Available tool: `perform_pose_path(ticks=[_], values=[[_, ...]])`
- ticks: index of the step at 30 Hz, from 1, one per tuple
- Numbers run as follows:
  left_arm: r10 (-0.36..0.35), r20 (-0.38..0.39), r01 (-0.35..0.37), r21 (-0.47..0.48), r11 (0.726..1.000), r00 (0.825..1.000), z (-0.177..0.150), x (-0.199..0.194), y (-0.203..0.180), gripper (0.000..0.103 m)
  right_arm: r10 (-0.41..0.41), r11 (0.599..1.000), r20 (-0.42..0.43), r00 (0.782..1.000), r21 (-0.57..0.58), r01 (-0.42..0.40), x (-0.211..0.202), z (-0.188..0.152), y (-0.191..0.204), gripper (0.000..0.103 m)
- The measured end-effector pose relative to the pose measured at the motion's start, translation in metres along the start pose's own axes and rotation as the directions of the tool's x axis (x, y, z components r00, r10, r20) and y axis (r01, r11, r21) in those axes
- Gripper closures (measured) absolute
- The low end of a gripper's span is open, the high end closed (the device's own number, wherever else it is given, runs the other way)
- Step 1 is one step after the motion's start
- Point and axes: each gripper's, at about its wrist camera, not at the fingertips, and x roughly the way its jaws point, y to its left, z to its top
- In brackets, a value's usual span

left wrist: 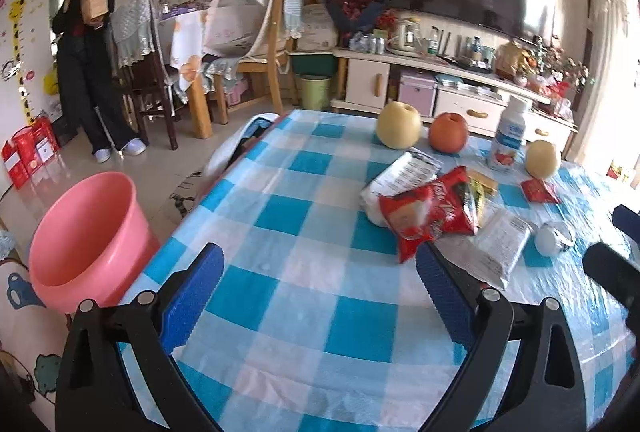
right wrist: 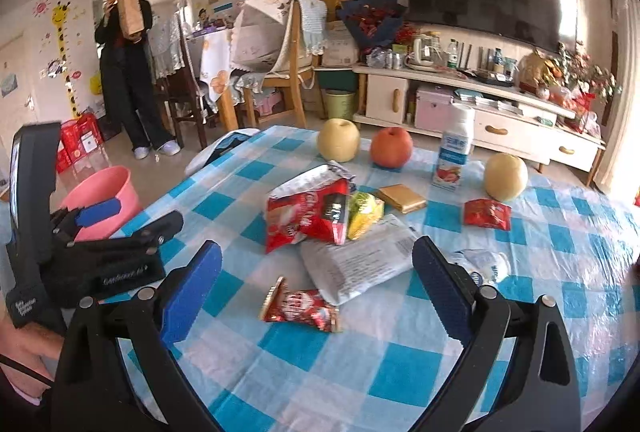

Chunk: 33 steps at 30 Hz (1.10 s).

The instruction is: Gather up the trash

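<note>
1. Your left gripper (left wrist: 320, 264) hangs over bare checked cloth at the near edge of the table (left wrist: 280, 312), jaws spread wide, nothing between them. It sits on the bin side, likely so it can carry things across.
2. Your right gripper (right wrist: 318, 264) is also wide open and empty, aimed at the wrapper pile, centre of the right wrist view.
3. The trash clusters mid-table: a big red snack bag (right wrist: 306, 216) lies on top of a white foil wrapper, touching a yellow-green wrapper (right wrist: 364, 212). A flat white printed packet (right wrist: 360, 260) lies just below them.
4. A small red wrapper (right wrist: 300, 306) is nearest your right jaws, lower centre, alone on the cloth. Looks like the easiest first pick.
5. Another small red packet (right wrist: 487, 214) sits right of centre, near a pear. A brown flat square (right wrist: 401, 198) is just above the pile, and a crumpled white-blue wrapper (right wrist: 486, 264) lies beside the right finger.
6. The pink bucket (left wrist: 86, 232) stands on the floor off the table's left edge, lower left of the left wrist view. Probably the drop target, and it looks empty.
7. The two pears, the apple (right wrist: 391, 152) and the upright yogurt bottle (right wrist: 454, 152) line the far edge. Those read as not trash, so leave them.
8. Risk: the bags overlap, so grabbing one may drag its neighbours.
</note>
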Motion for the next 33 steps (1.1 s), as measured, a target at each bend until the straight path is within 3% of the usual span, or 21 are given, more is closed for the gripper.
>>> perform_pose_path(ticks=[11,16,23,33], values=[[-0.121,-0.002,0.121,0.075,0.990,0.993,0.007,-0.005,-0.039,0.007,-0.091,0.985,0.011,0.996,0.149,0.088,-0.013,0.001,-0.075,0.006],[-0.231,-0.022,0.232,0.135,0.963,0.973,0.025,0.000,-0.068,0.007,-0.139,0.960,-0.015,0.990,0.245,0.139,-0.016,0.000,-0.121,0.006],[-0.276,-0.108,0.293,0.201,0.935,0.955,0.046,0.041,-0.123,0.007,-0.162,0.917,-0.083,0.983,0.356,0.181,-0.009,-0.012,-0.169,0.006],[-0.253,-0.267,0.324,0.272,0.906,0.930,0.072,0.133,-0.198,0.007,-0.173,0.931,-0.117,0.978,0.305,0.201,0.019,-0.007,-0.194,0.006]])
